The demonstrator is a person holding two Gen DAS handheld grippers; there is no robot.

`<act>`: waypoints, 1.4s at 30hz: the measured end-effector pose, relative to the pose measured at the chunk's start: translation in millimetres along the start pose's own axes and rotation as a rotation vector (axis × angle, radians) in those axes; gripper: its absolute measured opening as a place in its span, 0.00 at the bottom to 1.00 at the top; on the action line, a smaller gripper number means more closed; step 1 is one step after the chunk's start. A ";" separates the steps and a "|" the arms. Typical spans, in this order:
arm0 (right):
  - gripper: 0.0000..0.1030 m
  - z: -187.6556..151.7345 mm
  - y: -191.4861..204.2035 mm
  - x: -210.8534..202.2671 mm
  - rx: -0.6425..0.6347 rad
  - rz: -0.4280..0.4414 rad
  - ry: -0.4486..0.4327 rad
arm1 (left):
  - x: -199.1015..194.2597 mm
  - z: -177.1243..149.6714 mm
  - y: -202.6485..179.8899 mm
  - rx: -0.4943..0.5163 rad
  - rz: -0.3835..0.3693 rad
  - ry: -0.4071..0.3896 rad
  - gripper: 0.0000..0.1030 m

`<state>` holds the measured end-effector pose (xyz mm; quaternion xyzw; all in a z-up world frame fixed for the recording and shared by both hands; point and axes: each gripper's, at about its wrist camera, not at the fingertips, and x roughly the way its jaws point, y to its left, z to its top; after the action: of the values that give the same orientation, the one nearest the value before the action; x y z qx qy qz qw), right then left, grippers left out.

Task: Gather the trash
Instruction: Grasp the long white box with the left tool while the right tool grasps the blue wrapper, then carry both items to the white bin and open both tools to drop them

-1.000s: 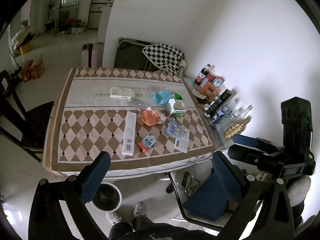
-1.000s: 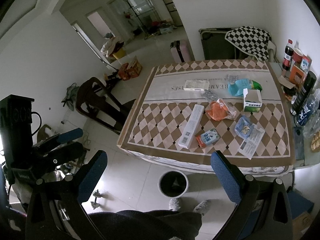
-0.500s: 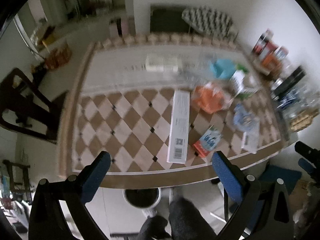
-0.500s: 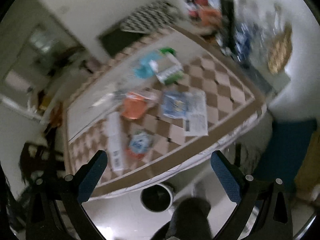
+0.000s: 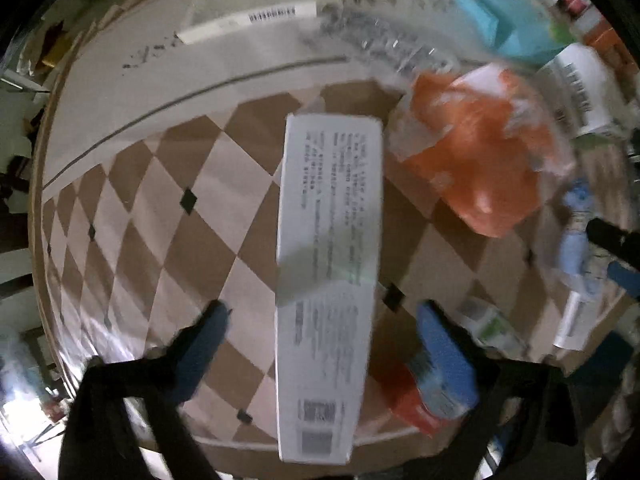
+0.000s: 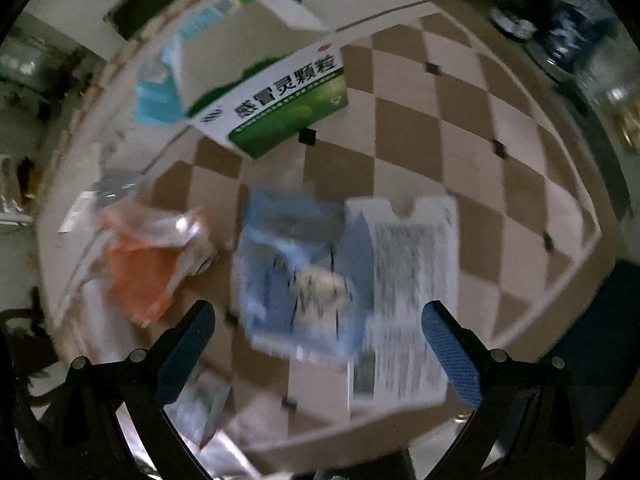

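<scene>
- Left wrist view, pointing down: a tablecloth (image 5: 168, 208) patterned with brown and cream diamonds fills the frame, with a plain cream band bearing dark lettering toward 11 o'clock.
- Long white carton (image 5: 330, 276), printed with small text and square codes, lies flat at the centre, running from 12 to 6 o'clock.
- Left gripper (image 5: 324, 344) straddles the carton's lower half, one blue fingertip (image 5: 204, 332) at 8 o'clock and the other at 4 o'clock; the jaws are closing, with the carton between them but the pads clear of its sides.
- Crumpled orange plastic bag (image 5: 480, 152) sits at 2 o'clock, just beside the carton's upper corner.
- Second pale box with a barcode (image 5: 256, 12) lies at 12 o'clock on the plain band.
- Small red-and-blue pack (image 5: 412, 396) lies at 5 o'clock, partly hidden behind the right fingertip.
- Right wrist view, blurred: a blue wrapper (image 6: 296, 276) lies at the centre, overlapping a printed paper leaflet (image 6: 404, 296) just to its 3 o'clock side.
- Green-and-white medicine box (image 6: 276, 100) rests at 12 o'clock; the orange bag (image 6: 148, 256) shows at 9 o'clock.
- Right gripper (image 6: 318, 344) hangs over the wrapper and leaflet, jaws spread wide and gripping nothing.
</scene>
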<state>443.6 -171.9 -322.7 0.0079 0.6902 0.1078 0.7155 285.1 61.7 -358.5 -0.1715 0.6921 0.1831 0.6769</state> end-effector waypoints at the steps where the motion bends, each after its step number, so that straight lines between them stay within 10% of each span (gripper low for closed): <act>1: 1.00 6.2 2.8 9.7 -0.005 -0.005 0.016 | 5.6 1.8 2.2 -0.014 0.011 0.016 0.53; 6: 0.98 20.2 20.6 32.4 -0.069 -0.083 0.027 | 2.9 1.2 16.3 -0.083 -0.004 0.005 0.42; 15: 0.46 16.3 31.0 16.1 -0.102 -0.120 -0.029 | -59.0 -10.9 35.3 -0.126 0.020 -0.103 0.41; 32: 0.40 -34.0 47.0 -72.4 -0.041 0.299 -0.133 | -130.8 -86.8 58.0 -0.103 -0.022 -0.319 0.41; 42: 0.40 -188.4 64.6 -130.0 -0.184 0.262 -0.210 | -137.9 -211.5 92.3 -0.063 -0.047 -0.334 0.41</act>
<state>244.8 -156.1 -193.1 0.0437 0.5920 0.2612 0.7612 58.9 38.2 -215.2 -0.1757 0.5598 0.2148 0.7808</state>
